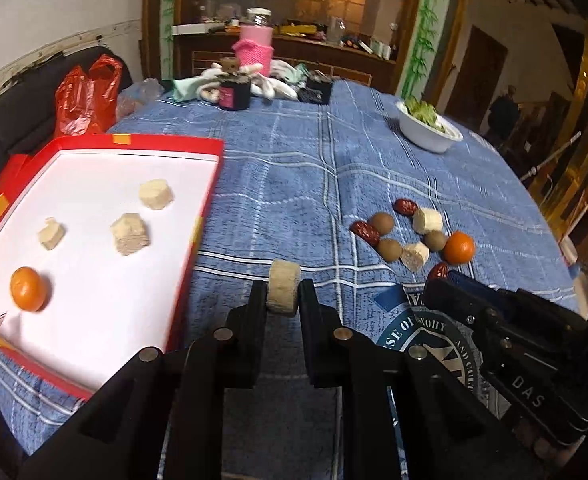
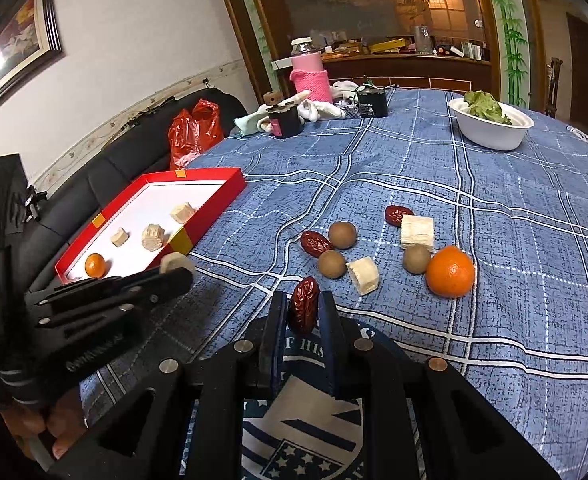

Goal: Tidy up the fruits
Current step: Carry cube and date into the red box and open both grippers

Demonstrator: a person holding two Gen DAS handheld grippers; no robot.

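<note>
My left gripper point(image 1: 282, 294) is shut on a beige fruit chunk point(image 1: 282, 293) and holds it over the blue cloth, just right of the red tray point(image 1: 209, 148). The tray holds an orange point(image 1: 28, 289) and three beige chunks point(image 1: 130, 233). My right gripper point(image 2: 302, 312) is shut on a red date point(image 2: 303, 309) near the table's front. Beyond it lies a loose group: an orange point(image 2: 450, 271), brown round fruits point(image 2: 342, 235), red dates point(image 2: 315, 243) and beige chunks point(image 2: 416, 232). The left gripper point(image 2: 175, 270) with its chunk shows in the right wrist view.
A white bowl of greens point(image 2: 492, 124) stands at the far right. A pink bottle point(image 2: 309, 74), black jars point(image 2: 285, 120) and white gloves point(image 2: 318, 110) sit at the table's far edge. A red plastic bag point(image 2: 193, 132) lies on the dark sofa to the left.
</note>
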